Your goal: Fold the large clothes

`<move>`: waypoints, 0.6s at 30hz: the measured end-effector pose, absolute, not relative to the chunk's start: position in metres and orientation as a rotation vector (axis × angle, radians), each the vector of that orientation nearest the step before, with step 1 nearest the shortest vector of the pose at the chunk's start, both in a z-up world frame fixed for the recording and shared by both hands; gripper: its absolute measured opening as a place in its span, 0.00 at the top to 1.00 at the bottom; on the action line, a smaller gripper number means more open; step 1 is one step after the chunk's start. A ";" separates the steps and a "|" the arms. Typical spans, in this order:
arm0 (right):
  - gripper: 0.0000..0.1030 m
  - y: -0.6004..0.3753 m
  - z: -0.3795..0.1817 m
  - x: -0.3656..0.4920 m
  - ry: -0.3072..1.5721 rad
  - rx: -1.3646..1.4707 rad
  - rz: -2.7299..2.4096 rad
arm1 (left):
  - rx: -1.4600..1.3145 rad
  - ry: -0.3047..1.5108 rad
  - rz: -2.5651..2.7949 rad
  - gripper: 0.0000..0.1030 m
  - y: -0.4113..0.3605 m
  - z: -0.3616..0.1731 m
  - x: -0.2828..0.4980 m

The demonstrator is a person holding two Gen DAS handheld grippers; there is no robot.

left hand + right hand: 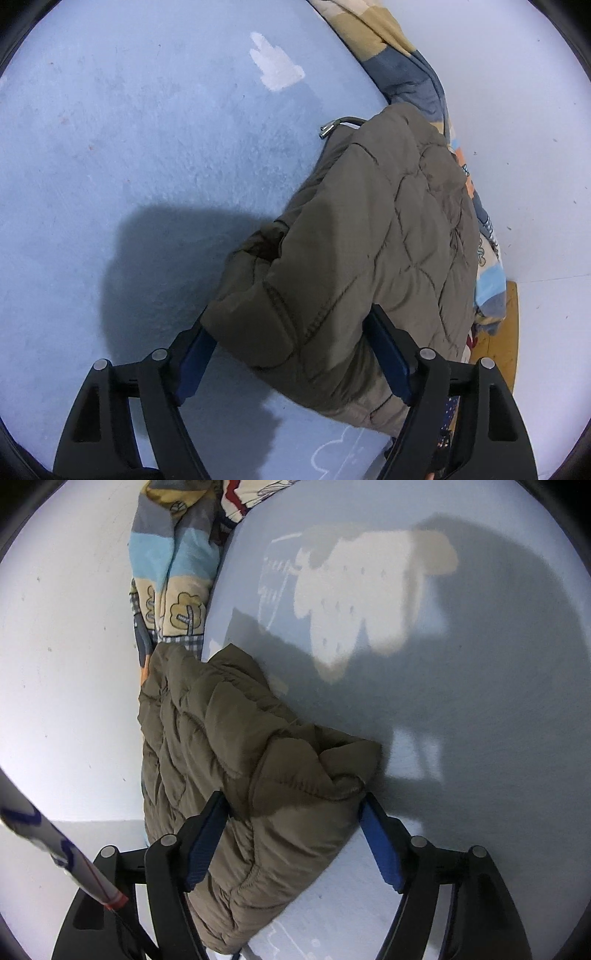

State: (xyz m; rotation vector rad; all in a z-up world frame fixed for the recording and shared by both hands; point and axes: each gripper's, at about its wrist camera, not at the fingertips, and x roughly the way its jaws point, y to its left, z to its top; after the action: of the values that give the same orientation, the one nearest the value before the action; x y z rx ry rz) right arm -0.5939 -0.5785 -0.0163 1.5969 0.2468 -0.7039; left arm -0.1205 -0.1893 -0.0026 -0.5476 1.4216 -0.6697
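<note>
In the left wrist view, the left gripper [291, 354] has its blue-padded fingers [195, 356] spread wide, with a thick folded end of the olive quilted jacket [369, 229] lying between them. The left pad sits at the jacket's edge and the right pad lies against its other side, partly tucked under the fabric. Whether the pads press on the cloth cannot be told from here. The jacket rests on the pale blue bed sheet [147, 147], stretching away from the gripper toward the far side edge of the bed, where a patterned quilt [406, 62] in blue, tan and cream runs along that edge. A metal cord end [327, 130] pokes out from the jacket's far end onto the sheet. A white printed shape [275, 62] marks the sheet further off.

In the right wrist view, the right gripper [295, 834] also stands spread. The jacket's bunched end [258, 760] fills the left part of the gap, touching the left pad, while the right pad [380, 845] stands clear of the fabric with sheet showing between. The jacket runs from the gripper toward the patterned quilt at the bed's edge. A cream printed patch [362, 602] lies on the sheet [480, 701] beyond. A white rod with blue markings [55, 845] crosses the lower left corner.
</note>
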 end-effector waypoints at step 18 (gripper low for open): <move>0.67 -0.562 0.062 -0.535 0.545 0.932 -0.866 | 0.042 0.980 -0.696 0.61 -0.247 0.073 -0.162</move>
State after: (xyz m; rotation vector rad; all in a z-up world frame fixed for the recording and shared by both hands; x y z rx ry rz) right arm -0.5346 -0.5619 0.0623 0.9324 0.5451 -0.8658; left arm -0.1622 -0.2467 0.0729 0.0415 0.9798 -0.6958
